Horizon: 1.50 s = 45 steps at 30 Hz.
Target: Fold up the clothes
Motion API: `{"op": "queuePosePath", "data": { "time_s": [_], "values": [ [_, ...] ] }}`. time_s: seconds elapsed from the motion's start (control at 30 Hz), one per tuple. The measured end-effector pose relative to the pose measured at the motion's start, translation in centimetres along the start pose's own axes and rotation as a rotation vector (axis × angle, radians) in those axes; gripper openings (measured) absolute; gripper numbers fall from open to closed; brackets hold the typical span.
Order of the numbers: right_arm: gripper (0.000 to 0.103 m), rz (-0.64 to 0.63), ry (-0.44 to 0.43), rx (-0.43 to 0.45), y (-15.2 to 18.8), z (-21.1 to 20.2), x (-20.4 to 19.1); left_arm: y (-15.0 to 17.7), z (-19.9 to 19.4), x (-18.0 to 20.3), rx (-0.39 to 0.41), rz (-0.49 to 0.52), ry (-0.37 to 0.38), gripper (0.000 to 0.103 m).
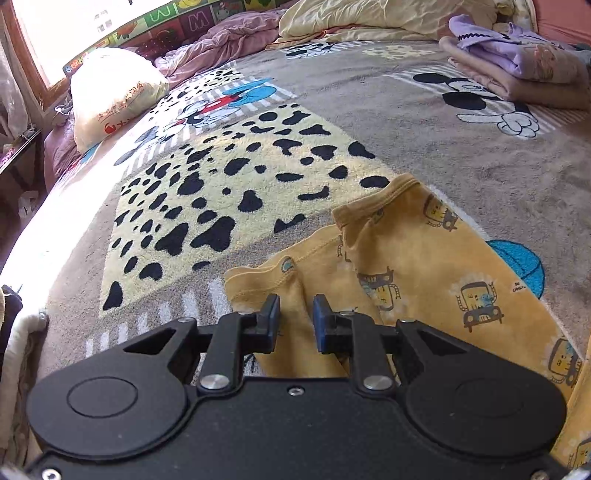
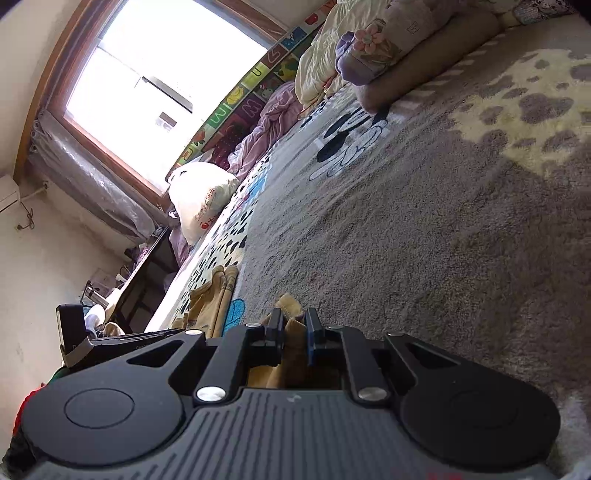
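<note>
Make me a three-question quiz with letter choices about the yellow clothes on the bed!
1. Where does the yellow garment lie?
A on the blanket
B on a chair
C in a basket

2. What colour are the left gripper pads?
A red
B blue
C green

3. What is the right gripper doing?
A hanging open over bare blanket
B pinching yellow cloth
C holding a pillow

Answers: 1 A, it is spread on the cartoon blanket. 2 B, both pads show blue. 3 B, yellow fabric sits squeezed between its fingers.

Location: home bedroom.
Evidence: bed with cartoon blanket, rumpled quilts, pillow, window.
</note>
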State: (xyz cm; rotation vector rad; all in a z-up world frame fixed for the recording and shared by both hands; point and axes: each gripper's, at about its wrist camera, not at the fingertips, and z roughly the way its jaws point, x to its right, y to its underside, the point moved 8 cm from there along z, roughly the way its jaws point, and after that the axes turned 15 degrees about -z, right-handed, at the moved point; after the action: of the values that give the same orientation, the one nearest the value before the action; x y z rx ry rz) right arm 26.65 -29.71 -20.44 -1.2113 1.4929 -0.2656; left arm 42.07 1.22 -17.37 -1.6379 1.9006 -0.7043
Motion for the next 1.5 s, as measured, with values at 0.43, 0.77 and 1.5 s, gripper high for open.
{"op": "queuePosePath", "data": {
  "time_s": [0.43,0.77,1.5],
  "values": [
    [0.015,0.026,-0.012,0.01,0.0,0.0,0.1,-1.7,0.9,-0.3,-0.031,-0.274,0.153,0.008],
    [0.014,0.038,-0.024,0.064,-0.7,-0.8,0.1,1.9,-6.9,-2.3,0.099,-0.18,0.17,0.008],
    [0.039,0.007,0.03,-0.051,1.9,-0.6,-1.8,10.1,-13.9,-0.9,0.191,-0.209,0.266,0.017]
  ]
}}
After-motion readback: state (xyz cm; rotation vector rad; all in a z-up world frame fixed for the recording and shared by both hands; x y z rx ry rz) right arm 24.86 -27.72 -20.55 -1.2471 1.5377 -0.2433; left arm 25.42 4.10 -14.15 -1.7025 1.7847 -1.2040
